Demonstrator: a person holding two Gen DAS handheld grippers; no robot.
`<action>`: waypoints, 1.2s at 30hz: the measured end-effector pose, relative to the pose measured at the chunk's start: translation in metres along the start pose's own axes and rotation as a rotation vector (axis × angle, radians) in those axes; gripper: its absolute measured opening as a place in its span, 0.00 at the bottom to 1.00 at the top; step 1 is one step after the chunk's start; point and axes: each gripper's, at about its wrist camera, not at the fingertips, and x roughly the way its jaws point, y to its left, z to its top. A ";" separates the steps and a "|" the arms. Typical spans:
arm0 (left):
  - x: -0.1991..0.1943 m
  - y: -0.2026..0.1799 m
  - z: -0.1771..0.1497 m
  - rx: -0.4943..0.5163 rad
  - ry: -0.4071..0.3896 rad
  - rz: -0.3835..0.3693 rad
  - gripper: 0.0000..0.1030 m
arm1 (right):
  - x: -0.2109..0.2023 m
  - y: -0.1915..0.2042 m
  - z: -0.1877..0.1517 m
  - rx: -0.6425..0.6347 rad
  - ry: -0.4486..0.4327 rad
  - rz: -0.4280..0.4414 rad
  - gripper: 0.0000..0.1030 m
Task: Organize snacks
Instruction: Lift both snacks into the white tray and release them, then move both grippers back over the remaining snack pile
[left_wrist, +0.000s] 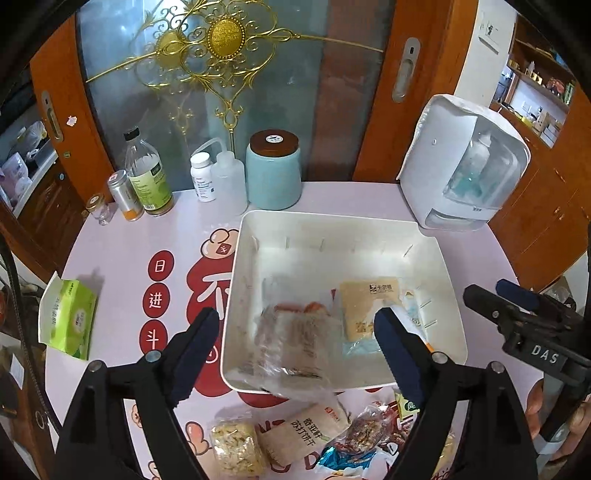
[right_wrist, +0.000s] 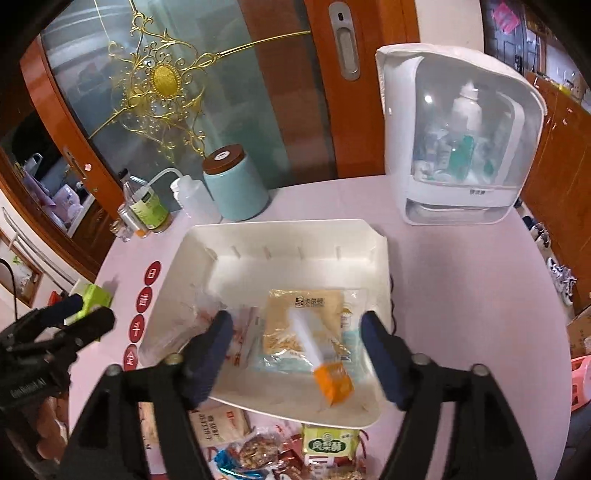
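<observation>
Both grippers wide apart and holding nothing, snacks waiting below them

The left gripper (left_wrist: 295, 332) and right gripper (right_wrist: 295, 339) hang over the white bin (left_wrist: 332, 225); loose snacks (left_wrist: 295, 432) lie on the table by its near edge, long cracker pack (left_wrist: 301, 434) slanting toward it.

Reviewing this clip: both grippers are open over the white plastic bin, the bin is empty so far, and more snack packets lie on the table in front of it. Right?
Not quite: the white plastic bin is not empty. The right wrist view shows a tan snack packet and an orange-and-white packet already inside. The rest holds: left gripper and right gripper are open, and more packets lie in front.
</observation>
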 end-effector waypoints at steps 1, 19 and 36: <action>-0.002 0.001 0.000 0.004 -0.004 0.003 0.82 | -0.002 -0.001 -0.001 0.006 -0.004 0.005 0.78; -0.081 -0.008 -0.034 0.108 -0.172 0.056 0.82 | -0.069 -0.006 -0.033 -0.009 -0.068 -0.015 0.78; -0.153 -0.035 -0.098 0.108 -0.174 0.089 0.83 | -0.150 0.001 -0.090 -0.135 -0.186 0.013 0.78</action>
